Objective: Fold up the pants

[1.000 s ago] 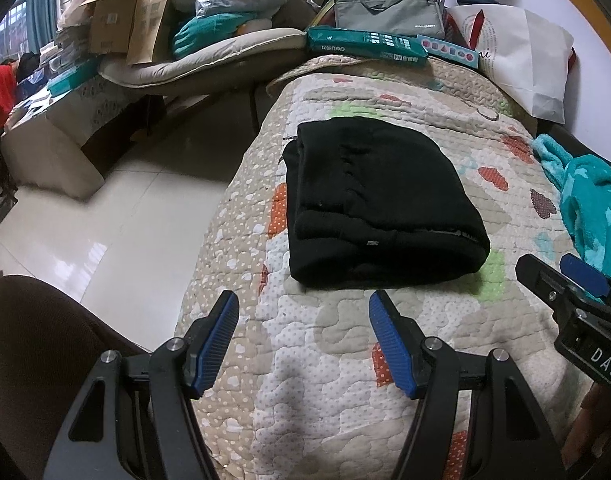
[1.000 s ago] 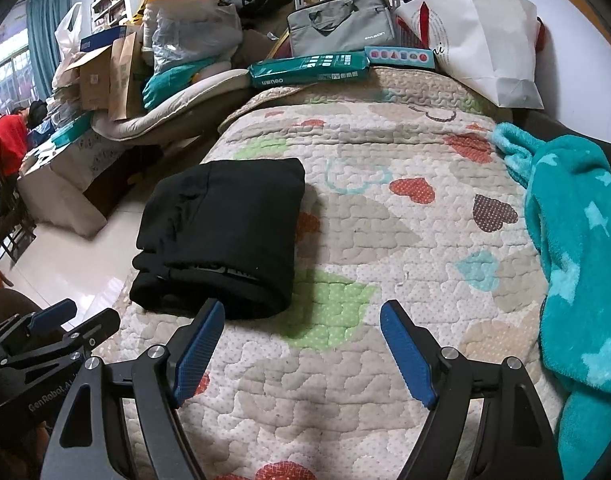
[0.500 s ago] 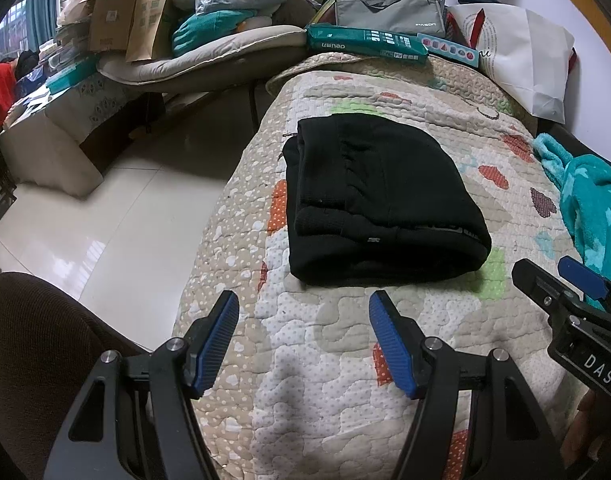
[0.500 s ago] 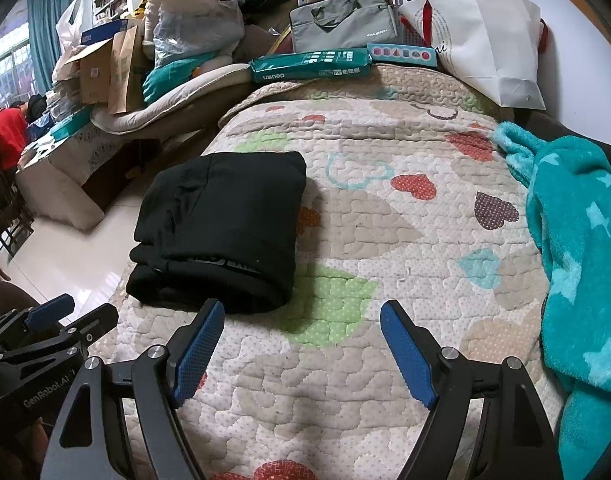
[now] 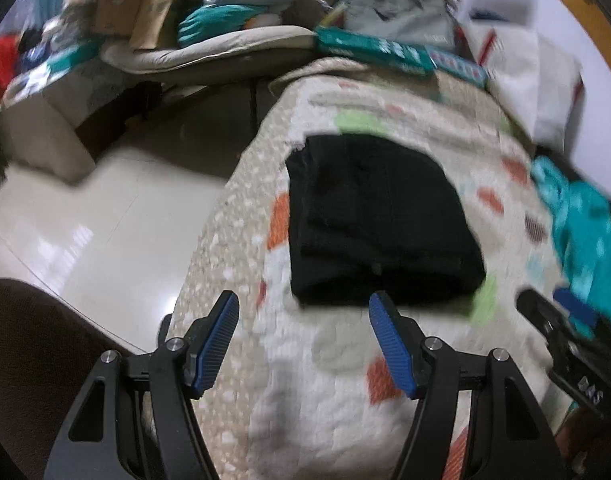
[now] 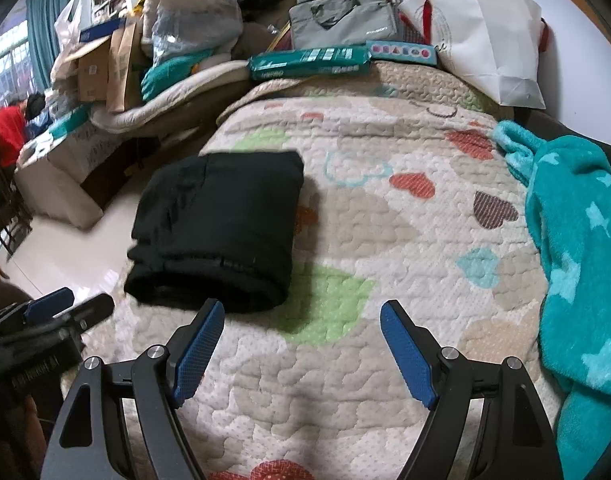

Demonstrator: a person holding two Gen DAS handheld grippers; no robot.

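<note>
Both grippers, left (image 5: 303,320) and right (image 6: 301,328), hover with blue pads wide apart, holding nothing, just short of the folded black pants (image 6: 221,228) on the heart-patterned quilt (image 6: 385,240).

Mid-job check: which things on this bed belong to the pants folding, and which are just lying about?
Belongs to the job:
- black pants, folded on the quilt
- left gripper, open
- right gripper, open

Lying about:
- teal blanket
- white bag
- grey bag
- green box
</note>
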